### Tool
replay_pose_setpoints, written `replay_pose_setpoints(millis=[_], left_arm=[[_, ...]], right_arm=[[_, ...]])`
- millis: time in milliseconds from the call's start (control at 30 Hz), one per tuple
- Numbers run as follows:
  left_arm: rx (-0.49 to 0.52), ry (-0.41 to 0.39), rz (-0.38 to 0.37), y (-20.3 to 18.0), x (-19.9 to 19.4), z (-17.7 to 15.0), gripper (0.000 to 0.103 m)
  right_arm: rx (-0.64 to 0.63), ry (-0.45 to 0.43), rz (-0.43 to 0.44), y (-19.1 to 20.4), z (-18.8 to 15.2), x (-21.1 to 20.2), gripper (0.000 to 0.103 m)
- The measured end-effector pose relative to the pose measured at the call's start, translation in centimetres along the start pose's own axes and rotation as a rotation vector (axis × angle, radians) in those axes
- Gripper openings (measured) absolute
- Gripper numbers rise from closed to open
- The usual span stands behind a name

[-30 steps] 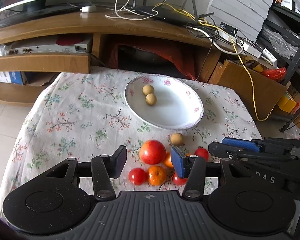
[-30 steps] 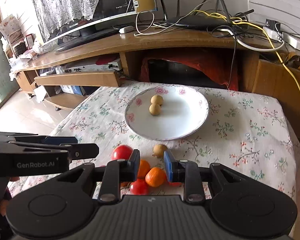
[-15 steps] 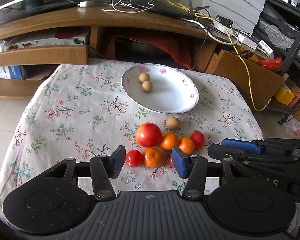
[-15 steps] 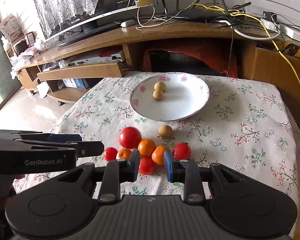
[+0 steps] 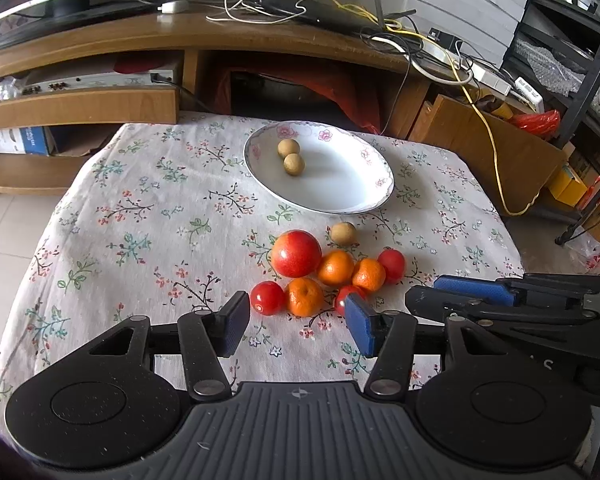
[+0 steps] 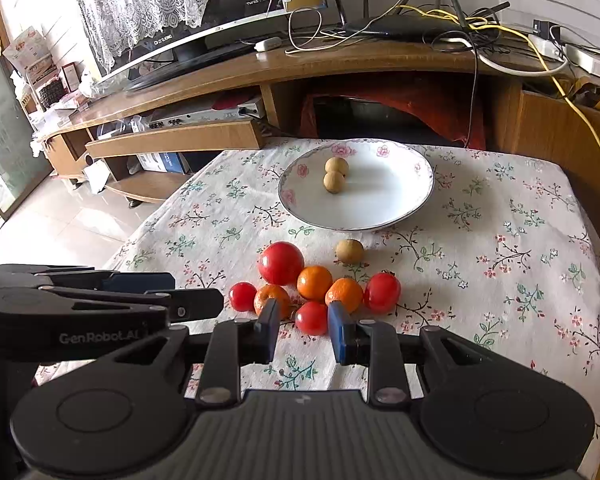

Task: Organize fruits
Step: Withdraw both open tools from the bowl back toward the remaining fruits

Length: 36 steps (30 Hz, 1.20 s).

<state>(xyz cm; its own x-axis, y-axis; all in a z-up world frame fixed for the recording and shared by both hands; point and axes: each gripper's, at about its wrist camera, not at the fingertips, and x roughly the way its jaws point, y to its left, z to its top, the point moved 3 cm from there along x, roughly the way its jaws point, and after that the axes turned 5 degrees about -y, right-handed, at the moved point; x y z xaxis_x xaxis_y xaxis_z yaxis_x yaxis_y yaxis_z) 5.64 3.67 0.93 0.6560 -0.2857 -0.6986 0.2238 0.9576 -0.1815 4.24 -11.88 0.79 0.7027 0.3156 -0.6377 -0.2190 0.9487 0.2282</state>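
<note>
A white flowered plate point(image 5: 380, 200) point(image 6: 420, 204) at the table's far middle holds two small brown fruits point(image 5: 291, 157). A third brown fruit point(image 5: 343, 233) lies just in front of the plate. Nearer me sits a cluster: a red apple point(image 5: 296, 253) point(image 6: 281, 263), three oranges point(image 5: 335, 268) and three small tomatoes point(image 5: 267, 297). My left gripper point(image 5: 297, 320) hovers open just short of the cluster, with nothing between its fingers. My right gripper point(image 6: 304, 330) is drawn in to a narrow gap, empty, with a tomato point(image 6: 311, 318) lying just beyond its tips.
A floral cloth point(image 5: 160, 220) covers the small table, whose edges drop to a tiled floor point(image 6: 60, 224) on the left. Behind the table stands a wooden TV stand point(image 5: 172, 36) with cables and a router. A metal shelf rack point(image 5: 580, 80) stands at the right.
Both grippers have drawn back from the fruit, so the cluster now lies ahead of the fingertips instead of between them. The left jaws stand slightly wider.
</note>
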Motion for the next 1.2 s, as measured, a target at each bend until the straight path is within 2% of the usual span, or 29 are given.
replay_pose_setpoints(millis=[333,733,1000,1200], left_arm=[[0.001,0.001,-0.002,0.3,-0.4,-0.5,0.062],[0.007,0.068,0.009,0.8,1.7,-1.5,0.062],[0.101,0.092,0.022,0.2,3.4,-2.2,0.062],[0.219,0.101,0.007,-0.1,4.6,-2.1,0.061]], right_arm=[[0.003,0.003,-0.016,0.0,-0.5,-0.4,0.02],[0.043,0.051,-0.068,-2.6,-1.3,0.8,0.02],[0.057,0.084,-0.075,-3.6,-2.1,1.8,0.02],[0.047,0.102,-0.057,-3.6,-2.1,2.6,0.021]])
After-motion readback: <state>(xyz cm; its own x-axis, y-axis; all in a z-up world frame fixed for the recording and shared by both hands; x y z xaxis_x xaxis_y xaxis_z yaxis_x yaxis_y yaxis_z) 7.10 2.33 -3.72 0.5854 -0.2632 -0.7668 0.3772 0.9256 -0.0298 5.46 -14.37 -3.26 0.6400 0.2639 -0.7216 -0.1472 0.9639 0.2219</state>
